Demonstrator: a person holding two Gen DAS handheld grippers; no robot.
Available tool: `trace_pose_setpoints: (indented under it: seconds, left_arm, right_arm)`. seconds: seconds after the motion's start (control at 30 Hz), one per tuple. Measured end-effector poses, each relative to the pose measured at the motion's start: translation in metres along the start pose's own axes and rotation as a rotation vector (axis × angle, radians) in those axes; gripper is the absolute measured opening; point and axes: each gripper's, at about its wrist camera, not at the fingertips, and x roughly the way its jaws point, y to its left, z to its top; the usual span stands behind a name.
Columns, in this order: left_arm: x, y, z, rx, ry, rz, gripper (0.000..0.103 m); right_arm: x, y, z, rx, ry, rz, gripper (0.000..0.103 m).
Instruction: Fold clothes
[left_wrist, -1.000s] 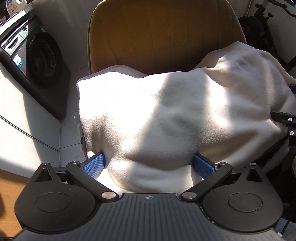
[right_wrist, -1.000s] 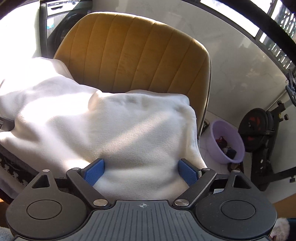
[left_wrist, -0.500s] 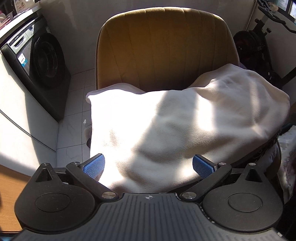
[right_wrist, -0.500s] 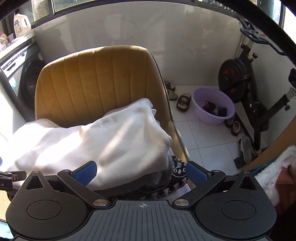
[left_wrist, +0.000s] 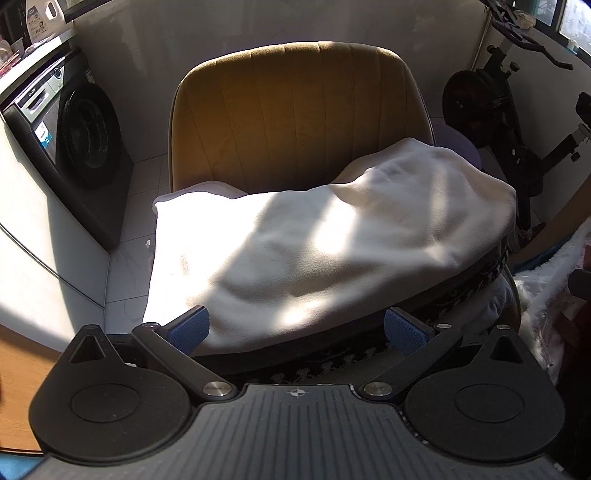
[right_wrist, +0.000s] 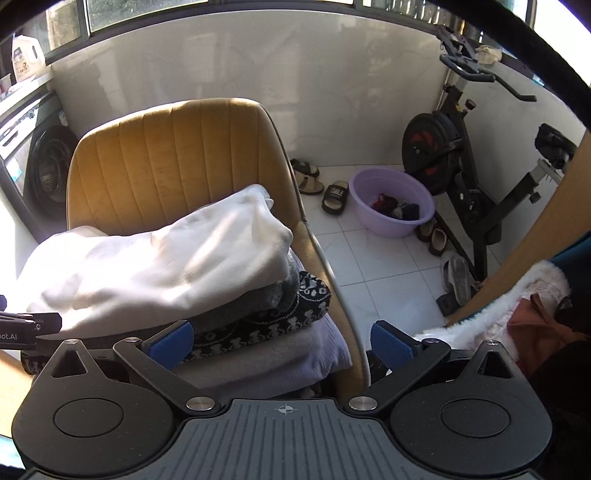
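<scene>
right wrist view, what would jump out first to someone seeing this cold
The mustard-yellow chair fills the left half, its seat loaded with a stack of folded clothes topped by a cream fleece lying over a black-and-white patterned knit. To the right, on the white tiled floor, a purple basin sits among slippers beside a black exercise bike. The right gripper frames the bottom with jaws wide open, holding nothing.

place: home laundry balcony | clues: washing machine left, exercise bike right, slippers on tiled floor
</scene>
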Motion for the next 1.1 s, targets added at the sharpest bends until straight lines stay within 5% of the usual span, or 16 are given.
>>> trace_pose_setpoints:
  seconds: [0.23, 0.57, 1.1]
  left_arm:
    - [-0.034, -0.025, -0.026, -0.082, 0.008, 0.024, 0.103]
    - [-0.063, -0.078, -0.064, -0.055, 0.007, 0.081, 0.103]
    - [-0.103, -0.131, -0.133, -0.086, 0.016, 0.058, 0.103]
  right_arm:
    - [-0.031, -0.014, -0.008, 0.006, -0.021, 0.073, 0.102]
    - [-0.072, -0.068, -0.034, 0.084, -0.031, 0.105, 0.102]
    - [-0.122, -0.109, -0.128, 0.137, -0.041, 0.082, 0.102]
